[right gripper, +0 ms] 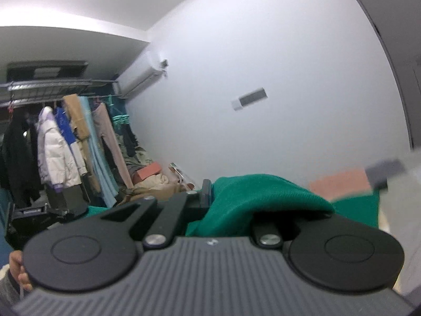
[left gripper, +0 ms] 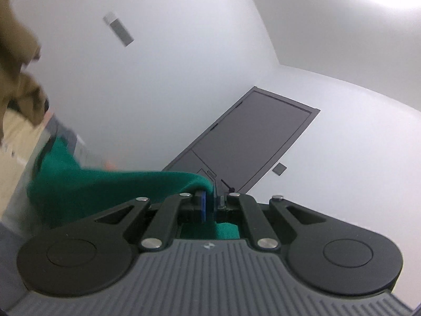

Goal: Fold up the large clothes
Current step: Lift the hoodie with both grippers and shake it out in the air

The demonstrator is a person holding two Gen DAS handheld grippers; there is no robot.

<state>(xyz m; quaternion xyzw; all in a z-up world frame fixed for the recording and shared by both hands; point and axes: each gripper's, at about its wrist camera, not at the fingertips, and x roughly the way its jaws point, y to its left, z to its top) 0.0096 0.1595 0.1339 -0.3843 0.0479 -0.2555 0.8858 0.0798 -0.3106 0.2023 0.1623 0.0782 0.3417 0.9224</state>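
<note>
Green knit cloth [left gripper: 105, 184], the garment to be folded, hangs in the air between the two grippers, and both sets of jaws are clamped on it. In the left wrist view the left gripper [left gripper: 210, 197] pinches a bunched edge of it between its blue pads, with the rest trailing away to the left and a scrap showing below the jaws. In the right wrist view the right gripper [right gripper: 210, 197] holds another part of the same green knit cloth [right gripper: 263, 194], which drapes over and hides its right finger.

Main risk, as I judge it: the bite on each side looks thin and bunched, so a sharp pull or shake could drag the knit out of one pair of jaws and drop that side. Folds lying over the right finger could also snag when it lets go.

Room to move looks generous ahead: a bare white wall [right gripper: 263, 79] in front, a dark door [left gripper: 252, 137] off to one side. Tighter is the clothes rack [right gripper: 65, 131] with hanging coats to the left of the right gripper, a brown garment [left gripper: 18, 65] at the left view's edge, and a blurred grey object [right gripper: 381, 173] close on the right. No tabletop or other laying surface can be made out clearly.
</note>
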